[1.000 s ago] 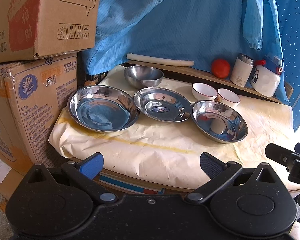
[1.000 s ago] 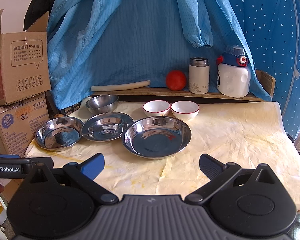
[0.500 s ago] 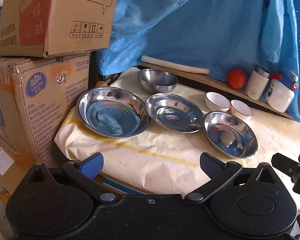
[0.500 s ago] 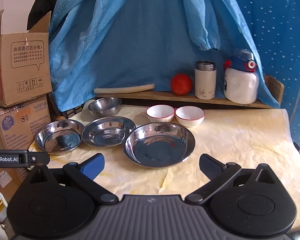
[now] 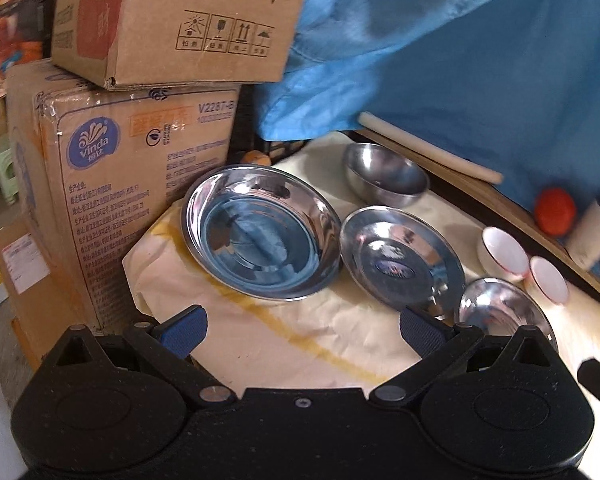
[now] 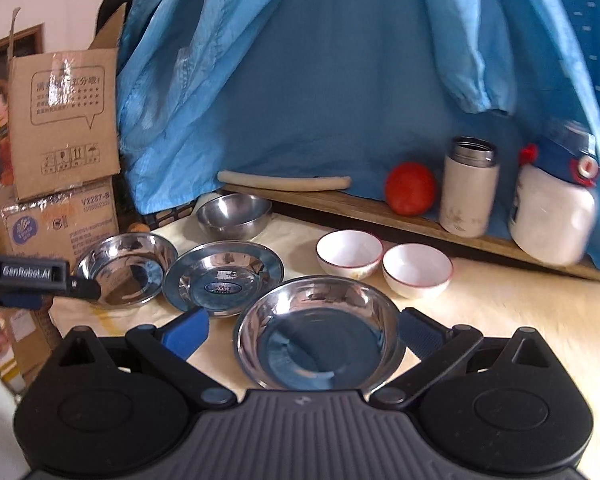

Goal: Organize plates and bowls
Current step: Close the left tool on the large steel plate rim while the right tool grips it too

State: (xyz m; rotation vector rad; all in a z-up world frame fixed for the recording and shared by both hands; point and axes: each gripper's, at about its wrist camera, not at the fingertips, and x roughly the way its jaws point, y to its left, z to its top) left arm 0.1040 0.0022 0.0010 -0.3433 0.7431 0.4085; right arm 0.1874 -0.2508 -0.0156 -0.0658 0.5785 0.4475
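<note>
Steel dishes lie in a row on a paper-covered table point(image 6: 520, 320): a left plate point(image 5: 260, 240), a middle plate point(image 5: 400, 260) bearing a blue label, and a right plate point(image 6: 316, 336), rims close together. Behind them stands a steel bowl point(image 6: 234, 216); two white bowls point(image 6: 380, 264) with red rims touch each other beside the right plate. The left gripper point(image 5: 300, 328) hovers before the left plate, fingers spread, holding nothing. The right gripper point(image 6: 304, 330) is likewise spread wide, empty, its blue fingertips flanking the right plate (contact cannot be judged). Stacked cardboard boxes point(image 5: 132, 168) adjoin the table's left edge; a blue cloth point(image 6: 320, 80) hangs behind.
</note>
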